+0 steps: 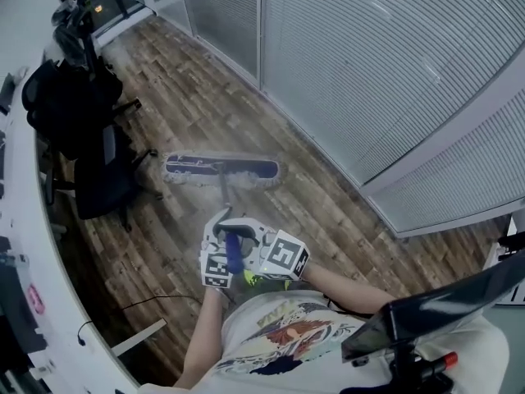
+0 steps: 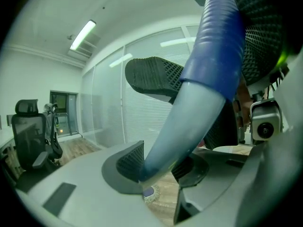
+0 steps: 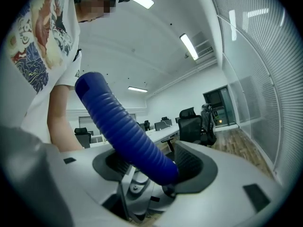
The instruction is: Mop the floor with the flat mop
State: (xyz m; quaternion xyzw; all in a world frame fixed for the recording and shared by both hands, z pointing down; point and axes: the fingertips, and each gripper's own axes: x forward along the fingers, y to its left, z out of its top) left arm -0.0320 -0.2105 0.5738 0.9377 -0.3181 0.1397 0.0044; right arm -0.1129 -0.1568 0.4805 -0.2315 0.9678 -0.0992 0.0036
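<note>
The flat mop's head (image 1: 221, 169), blue on top with a pale fringe, lies flat on the wood floor (image 1: 328, 212) in front of me. Its pole (image 1: 225, 194) runs back to a blue ribbed grip (image 1: 234, 254) between my hands. In the head view my left gripper (image 1: 220, 235) and right gripper (image 1: 261, 245) sit side by side on that grip. The left gripper (image 2: 158, 167) is shut on the pole's pale shaft (image 2: 184, 122), with the mop head (image 2: 150, 193) showing just below. The right gripper (image 3: 156, 167) is shut on the blue ribbed grip (image 3: 128, 131).
A black office chair (image 1: 98, 171) and a dark bag (image 1: 66, 105) stand left of the mop head. A white curved desk (image 1: 33, 245) runs down the left side. A glass wall with blinds (image 1: 369, 72) borders the floor on the right. A thin cable (image 1: 148, 302) lies near my feet.
</note>
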